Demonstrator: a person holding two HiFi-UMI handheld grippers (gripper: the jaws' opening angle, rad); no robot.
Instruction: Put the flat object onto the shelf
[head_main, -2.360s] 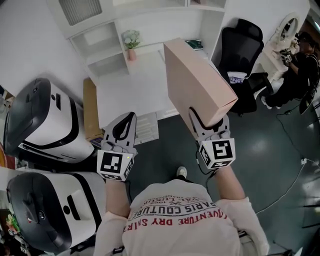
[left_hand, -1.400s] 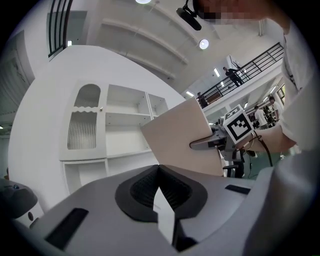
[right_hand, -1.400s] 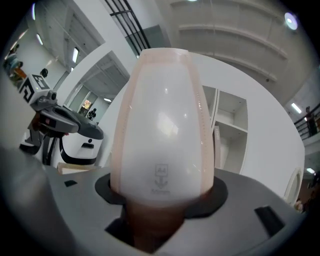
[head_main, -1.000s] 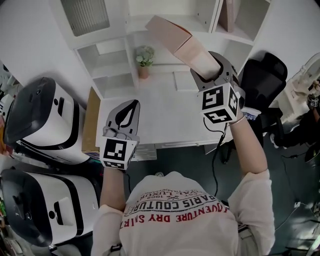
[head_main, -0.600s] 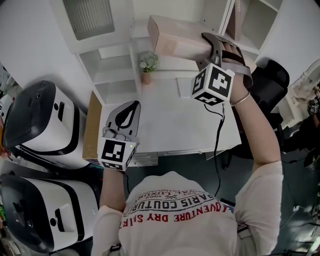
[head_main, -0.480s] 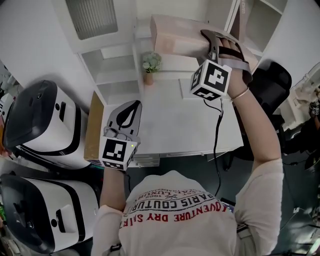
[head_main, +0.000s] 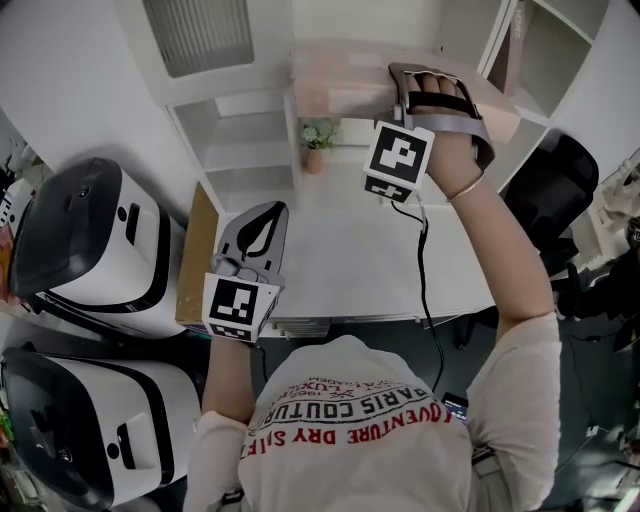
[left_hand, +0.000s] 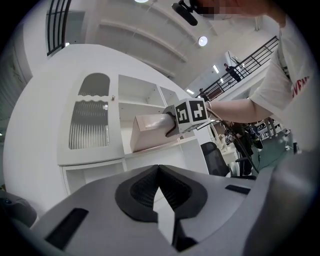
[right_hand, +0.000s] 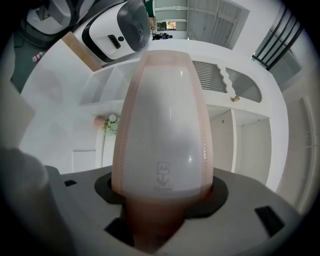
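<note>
Rolled level, box (head_main: 340, 85) clamped in right hand-held gripper (head_main: 425, 90) looks blurred; left hand-held gripper (head_main: 266, 214) closed.

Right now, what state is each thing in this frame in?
Flat box: gripped at one end, held level at the shelf, not yet released.
Right gripper: fingers shut on the flat box.
Left gripper: fingers shut, empty.
Shelf: open-fronted.
Potted plant: upright on the desk.
Office chair: unoccupied.
</note>
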